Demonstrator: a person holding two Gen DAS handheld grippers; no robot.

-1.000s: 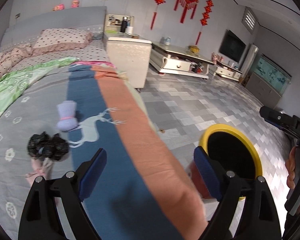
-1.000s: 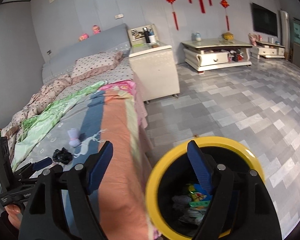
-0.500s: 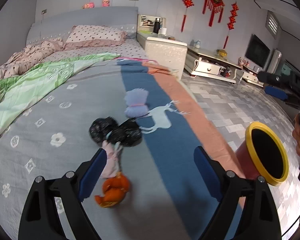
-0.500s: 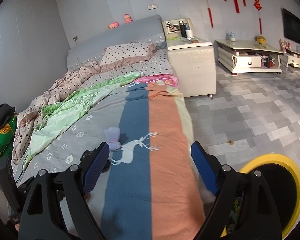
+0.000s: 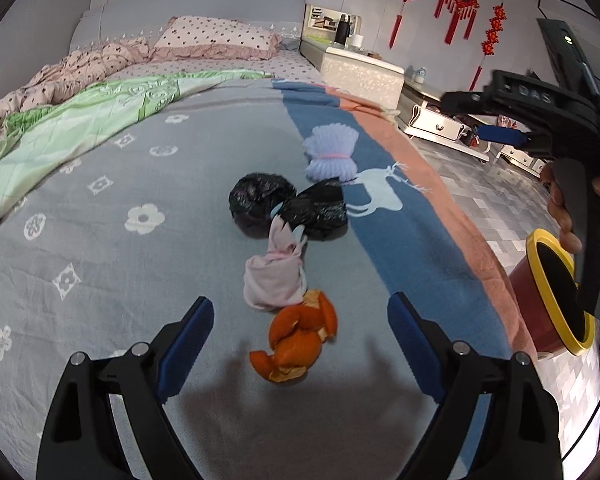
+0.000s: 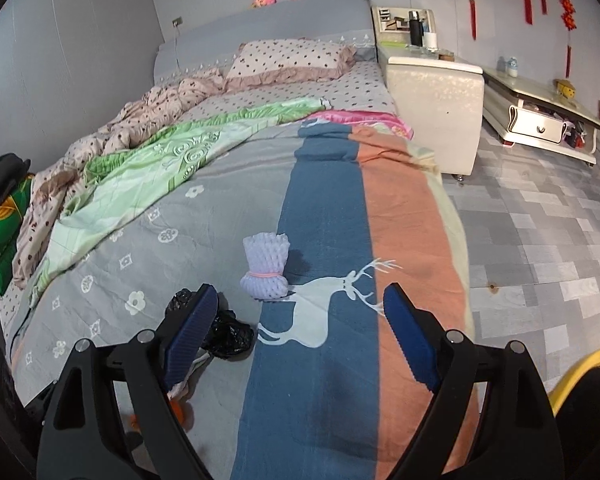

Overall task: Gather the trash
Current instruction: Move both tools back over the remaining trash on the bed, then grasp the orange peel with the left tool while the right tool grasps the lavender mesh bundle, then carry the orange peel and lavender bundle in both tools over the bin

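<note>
**Four scraps still on the bed, both grippers empty**

The left gripper [image 5: 300, 344] hangs with its jaws wide apart and nothing between them, just short of the orange peel [image 5: 296, 340], which lies toward the foot edge of the bed [image 5: 100, 240]. Touching the peel is a pink tied pouch [image 5: 274, 280], then a black plastic bag [image 5: 288, 210], then a lavender foam net [image 5: 332, 156] further toward the head. The right gripper [image 6: 296, 340] has just been opening and holds nothing; the net [image 6: 266, 268] lies ahead of it. The yellow-rimmed bin [image 5: 556, 300] stands on the floor beside the bed's right edge. Judging by this, every scrap on the bed remains to be collected; the bin's contents cannot be seen.
</note>
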